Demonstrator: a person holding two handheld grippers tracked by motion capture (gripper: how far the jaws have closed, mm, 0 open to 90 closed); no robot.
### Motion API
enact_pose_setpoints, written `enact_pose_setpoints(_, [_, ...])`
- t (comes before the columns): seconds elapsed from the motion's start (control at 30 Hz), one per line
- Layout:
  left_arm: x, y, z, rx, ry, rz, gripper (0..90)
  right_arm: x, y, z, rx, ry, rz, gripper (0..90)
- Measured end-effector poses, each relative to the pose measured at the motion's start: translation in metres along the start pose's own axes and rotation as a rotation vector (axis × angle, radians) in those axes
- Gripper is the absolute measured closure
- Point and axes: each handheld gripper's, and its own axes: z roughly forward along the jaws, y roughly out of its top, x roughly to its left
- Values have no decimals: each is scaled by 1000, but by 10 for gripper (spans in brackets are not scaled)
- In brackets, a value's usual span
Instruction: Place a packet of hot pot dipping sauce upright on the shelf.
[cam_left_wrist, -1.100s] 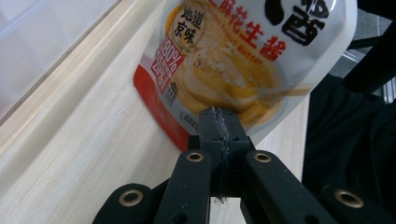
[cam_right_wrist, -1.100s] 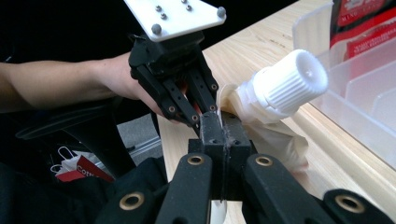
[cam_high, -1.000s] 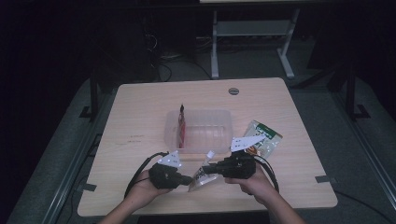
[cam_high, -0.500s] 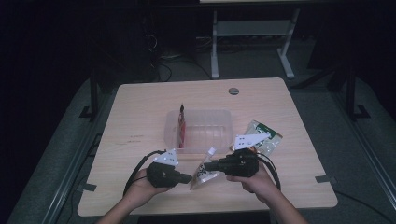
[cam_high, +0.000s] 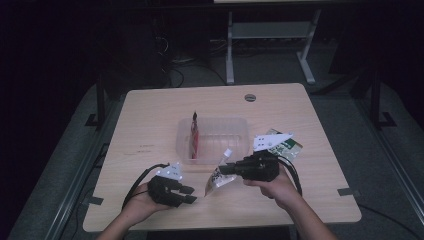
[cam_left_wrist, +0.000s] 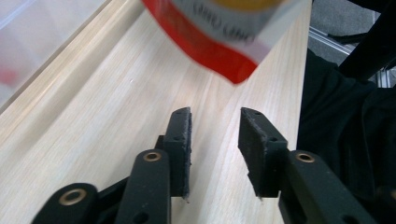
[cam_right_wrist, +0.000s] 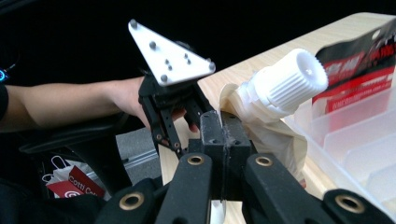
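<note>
Spouted pouch (cam_high: 218, 178): hung just above the table (cam_high: 150, 115), in front of the clear bin (cam_high: 215, 137), pinched by the right gripper (cam_high: 226, 169). Left gripper (cam_high: 189, 194): jaws just opened, partly apart, empty, beside the pouch

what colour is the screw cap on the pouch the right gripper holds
White, with a ribbed side; the cap on the pouch shows best in the right gripper view.

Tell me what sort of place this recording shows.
Probably a dim lab or recording room: a bare wooden table on grey carpet, cables on the floor, and a metal stand behind.
</note>
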Motion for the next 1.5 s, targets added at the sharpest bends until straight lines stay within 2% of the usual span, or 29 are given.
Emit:
enact_pose_setpoints(0.3, [4, -4, -5, -16, -11, -24, 590, -12, 23, 2, -18, 3, -1, 900])
enact_pose_setpoints(0.4, [5, -4, -5, -15, -11, -26, 567, -16, 29, 2, -31, -9, -22, 899])
enact_pose_setpoints(0.6, [6, -5, -2, 11, -14, -23, 527, -22, 41, 2, -20, -35, -54, 899])
enact_pose_setpoints(0.93, [7, -5, -3, 11, -13, -27, 492, -37, 61, 6, -25, -58, -60, 899])
enact_pose_setpoints(1.17, [7, -6, -3, 8, -18, -30, 480, -48, 75, 13, -10, -70, -62, 899])
enact_pose_setpoints(1.5, [7, -6, -3, 13, -21, -27, 463, -68, 86, 23, 1, -98, -57, 899])
